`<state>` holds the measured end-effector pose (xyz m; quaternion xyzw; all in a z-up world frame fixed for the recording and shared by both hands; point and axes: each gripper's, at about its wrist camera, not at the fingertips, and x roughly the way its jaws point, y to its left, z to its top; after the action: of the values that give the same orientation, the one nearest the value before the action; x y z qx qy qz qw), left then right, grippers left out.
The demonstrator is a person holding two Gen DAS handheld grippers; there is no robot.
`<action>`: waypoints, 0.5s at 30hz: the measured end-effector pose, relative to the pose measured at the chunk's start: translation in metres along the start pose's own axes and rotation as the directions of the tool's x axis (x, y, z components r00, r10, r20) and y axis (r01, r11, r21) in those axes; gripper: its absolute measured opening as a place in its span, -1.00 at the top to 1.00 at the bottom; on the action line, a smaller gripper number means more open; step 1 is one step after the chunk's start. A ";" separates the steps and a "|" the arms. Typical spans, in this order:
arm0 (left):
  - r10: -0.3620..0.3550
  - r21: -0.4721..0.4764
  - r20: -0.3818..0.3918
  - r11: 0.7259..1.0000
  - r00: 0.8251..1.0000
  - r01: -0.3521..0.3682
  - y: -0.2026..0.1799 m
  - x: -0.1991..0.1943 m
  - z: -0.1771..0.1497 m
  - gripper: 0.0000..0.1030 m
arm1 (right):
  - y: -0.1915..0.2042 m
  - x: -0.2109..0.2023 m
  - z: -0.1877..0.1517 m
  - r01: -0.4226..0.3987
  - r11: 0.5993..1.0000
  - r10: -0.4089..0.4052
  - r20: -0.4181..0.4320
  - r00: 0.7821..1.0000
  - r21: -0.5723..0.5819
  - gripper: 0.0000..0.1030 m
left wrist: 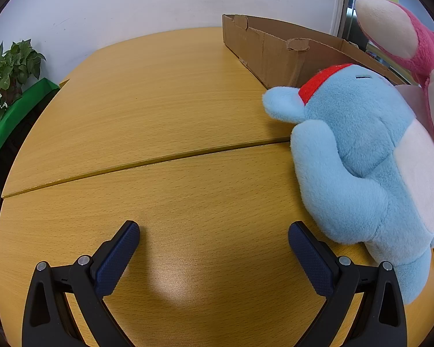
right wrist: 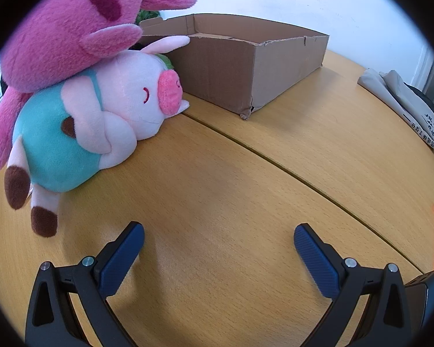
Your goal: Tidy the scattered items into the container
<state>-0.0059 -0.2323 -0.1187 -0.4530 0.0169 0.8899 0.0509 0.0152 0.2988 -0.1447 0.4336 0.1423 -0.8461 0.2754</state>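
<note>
Your left gripper (left wrist: 214, 237) and right gripper (right wrist: 219, 238) both hover over the table (right wrist: 231, 188), fingers apart, holding nothing; plush toys lie beside the cardboard box (right wrist: 246, 66).

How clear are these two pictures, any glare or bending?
Left wrist view: a soft glare patch on the table ahead of the left claw; the table seam bows from fisheye. Right wrist view: sharp, dark rounded corners, and the cardboard box edges curve.

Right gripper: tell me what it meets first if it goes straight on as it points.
Probably bare table first, since the right gripper is open and angled down at it. Farther along that line stands the cardboard box, though depth is unclear.
</note>
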 end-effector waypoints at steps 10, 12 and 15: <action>0.015 -0.019 0.000 1.000 1.000 -0.015 -0.001 0.001 0.002 -1.00 | 0.015 -0.010 0.000 0.126 0.977 -0.126 -0.012 0.992 0.172 -1.00; 0.029 -0.037 0.000 0.999 1.000 -0.029 -0.004 0.000 0.002 -1.00 | 0.015 -0.010 0.002 0.137 0.973 -0.137 -0.014 0.991 0.188 -1.00; 0.043 -0.051 -0.008 0.998 0.999 -0.043 -0.009 -0.003 0.000 -1.00 | 0.019 -0.014 0.003 0.156 0.965 -0.155 -0.018 0.988 0.212 -1.00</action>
<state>-0.0030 -0.2235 -0.1165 -0.4566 0.0040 0.8894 0.0200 0.0309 0.2868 -0.1320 0.4485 0.0846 -0.8752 0.1601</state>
